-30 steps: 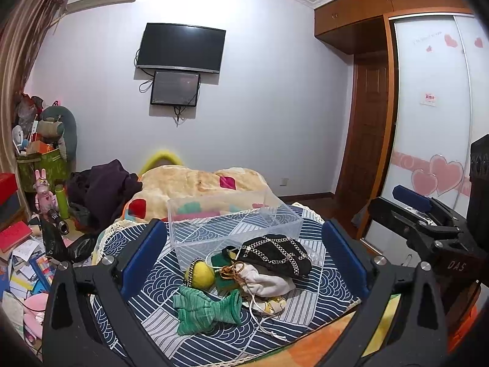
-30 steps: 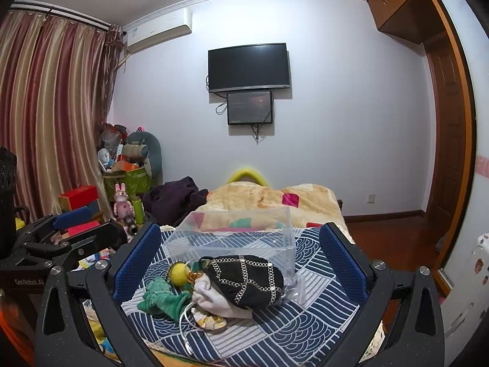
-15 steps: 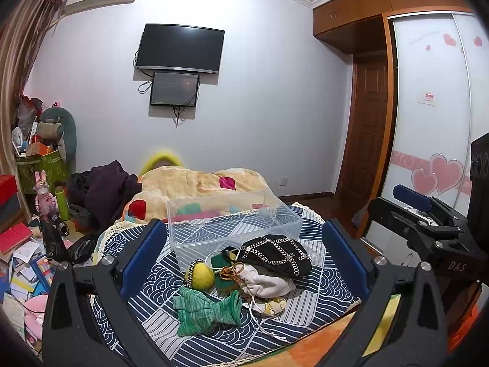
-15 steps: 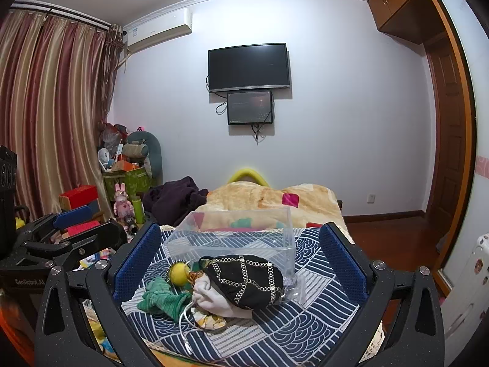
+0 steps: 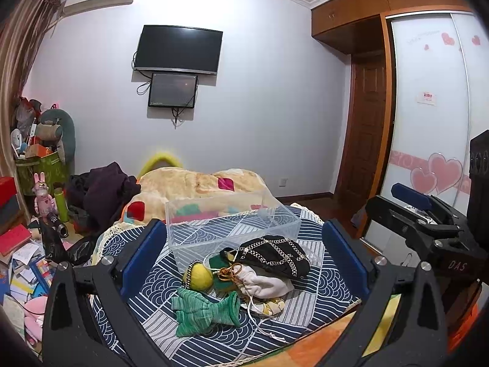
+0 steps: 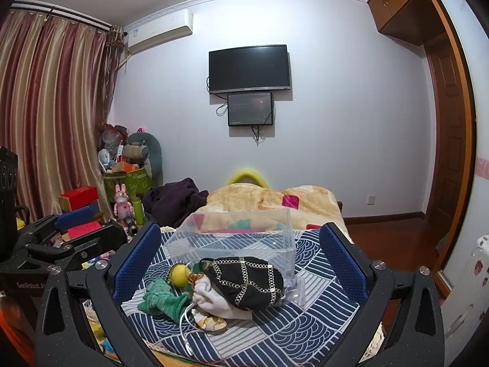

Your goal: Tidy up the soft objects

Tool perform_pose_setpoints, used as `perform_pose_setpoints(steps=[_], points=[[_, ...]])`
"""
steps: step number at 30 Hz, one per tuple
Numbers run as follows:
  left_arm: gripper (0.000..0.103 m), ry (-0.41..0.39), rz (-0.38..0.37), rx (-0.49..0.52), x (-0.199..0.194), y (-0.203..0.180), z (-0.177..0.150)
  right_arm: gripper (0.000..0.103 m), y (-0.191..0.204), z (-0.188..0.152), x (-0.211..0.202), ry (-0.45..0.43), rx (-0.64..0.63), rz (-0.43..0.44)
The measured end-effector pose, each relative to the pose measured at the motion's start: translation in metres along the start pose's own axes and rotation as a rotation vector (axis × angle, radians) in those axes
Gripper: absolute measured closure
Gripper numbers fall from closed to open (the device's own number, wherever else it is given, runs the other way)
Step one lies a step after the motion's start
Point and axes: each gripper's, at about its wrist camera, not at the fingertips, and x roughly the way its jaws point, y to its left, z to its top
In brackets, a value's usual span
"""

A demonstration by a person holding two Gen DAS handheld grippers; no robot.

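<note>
- Left wrist view: the left gripper [image 5: 241, 250] hangs above the near end of the bed with its blue-padded fingers [image 5: 143, 253] spread wide and nothing between them, which I take as readiness for a first pick.
- A clear plastic bin [image 5: 229, 229] sits on the blue wave-patterned bedspread [image 5: 159, 278], open side up and seemingly empty; I judge it the intended home for the soft things, since the pile lies right against its near wall.
- That pile is a tight cluster: a black chain-patterned pouch [image 5: 272, 258] resting on a white drawstring bag [image 5: 266, 284], a yellow ball [image 5: 198, 276] to their left, and a green knitted piece [image 5: 204, 310] nearest the camera, flat and apart enough to grab alone.
- The right gripper [image 5: 418, 214] shows at the right edge, off the bed and well apart from the pile.
- Right wrist view: the right gripper [image 6: 240, 255] also frames the heap with wide, empty fingers [image 6: 342, 260], aimed at the black chain-patterned pouch [image 6: 244, 281], which from here sits touching the clear plastic bin [image 6: 235, 235].
- The green knitted piece [image 6: 162, 298] and yellow ball [image 6: 178, 273] lie on the left side of the heap, nearer the left gripper [image 6: 76, 229] seen waiting at the left edge; how its fingers stand I cannot tell from this angle.
- A thin white cord [image 6: 186, 321] trails from the bag toward the bed's edge and could snag on a lift.
</note>
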Motion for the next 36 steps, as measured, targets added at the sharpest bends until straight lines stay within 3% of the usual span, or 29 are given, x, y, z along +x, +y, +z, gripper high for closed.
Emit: perform_pose_setpoints(steps=[15, 23, 25, 27, 28, 33, 36], points=[[0.000, 0.022, -0.011, -0.001, 0.011, 0.003, -0.005, 0.000, -0.003, -0.002, 0.009, 0.024, 0.007, 0.011], [0.001, 0.150, 0.006, -0.057, 0.057, 0.034, -0.027, 0.000, -0.017, -0.027, 0.055, 0.175, 0.041, 0.011], [0.008, 0.186, 0.007, -0.077, 0.070, 0.044, -0.034, 0.000, -0.019, -0.034, 0.066, 0.215, 0.039, 0.014], [0.023, 0.229, 0.013, -0.092, 0.084, 0.053, -0.041, 0.000, -0.022, -0.042, 0.077, 0.252, 0.045, 0.019], [0.025, 0.247, 0.017, -0.100, 0.091, 0.057, -0.044, 0.001, -0.024, -0.046, 0.082, 0.271, 0.055, 0.025], [0.047, 0.321, 0.035, -0.123, 0.121, 0.076, -0.062, 0.015, -0.033, -0.055, 0.101, 0.343, 0.098, 0.067], [0.055, 0.348, 0.043, -0.131, 0.132, 0.082, -0.069, 0.020, -0.037, -0.059, 0.111, 0.370, 0.121, 0.089]])
